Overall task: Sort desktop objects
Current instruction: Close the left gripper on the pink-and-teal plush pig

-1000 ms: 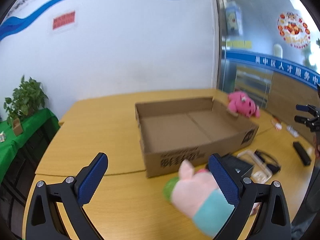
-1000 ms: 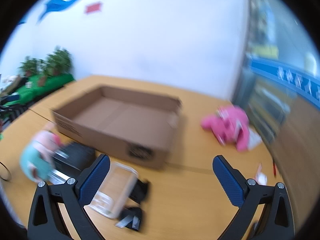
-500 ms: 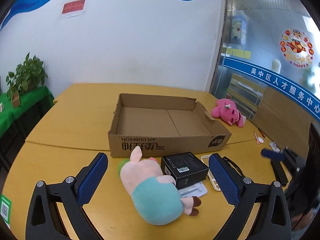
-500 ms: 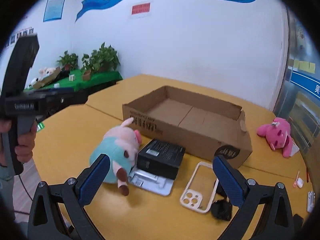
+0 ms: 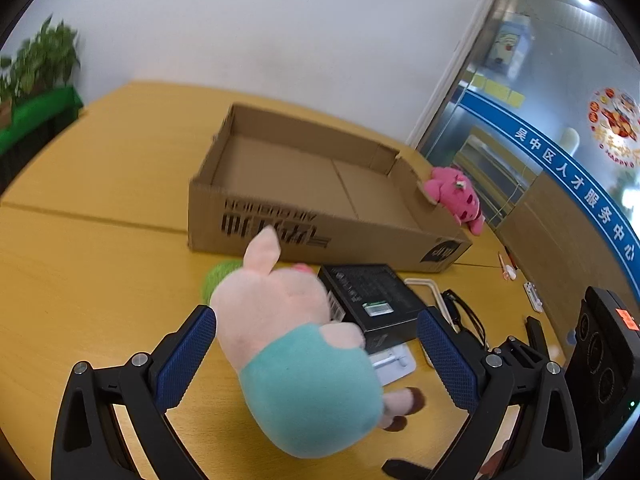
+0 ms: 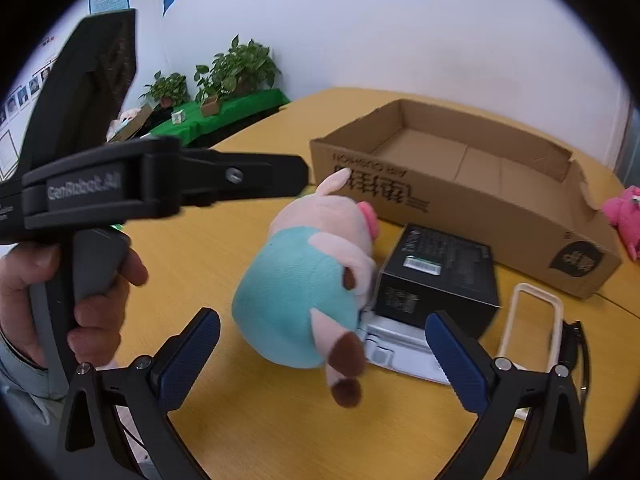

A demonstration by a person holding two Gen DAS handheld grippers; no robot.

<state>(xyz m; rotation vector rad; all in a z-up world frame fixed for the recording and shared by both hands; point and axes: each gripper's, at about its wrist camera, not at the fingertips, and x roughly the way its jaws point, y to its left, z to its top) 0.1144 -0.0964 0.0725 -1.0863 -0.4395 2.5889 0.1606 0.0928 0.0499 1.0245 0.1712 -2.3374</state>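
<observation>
Blue-padded fingers are framing the bottom of both views, and both tools are standing wide apart with nothing clamped. The left gripper (image 5: 316, 354) is spreading around the plush pig (image 5: 296, 344), whose teal body is filling the lower centre of the left wrist view; whether the pads are touching the toy, I cannot tell. In the right wrist view, the right gripper (image 6: 322, 354) is gaping low in the frame, the pig (image 6: 312, 280) lying on the yellow wooden table (image 6: 224, 256) just above it, snout pointing up-frame. At the left edge of that view, a hand (image 6: 60, 304) is gripping the black handle of the other tool.

Just right of the pig, a black box (image 6: 436, 276) is resting partly on a white tray (image 6: 400, 348), touching the toy's side. Further right, a cream phone case (image 6: 536, 320) is lying flat beside a black cable (image 6: 576, 344).

Behind them, at centre frame, the open cardboard box (image 5: 320, 196) is sitting with printed lettering on its near wall. At its far right corner a pink plush (image 5: 456, 196) is lying on the table. In the upper left of the right wrist view, potted plants (image 6: 236, 68) are standing on a green cloth.
</observation>
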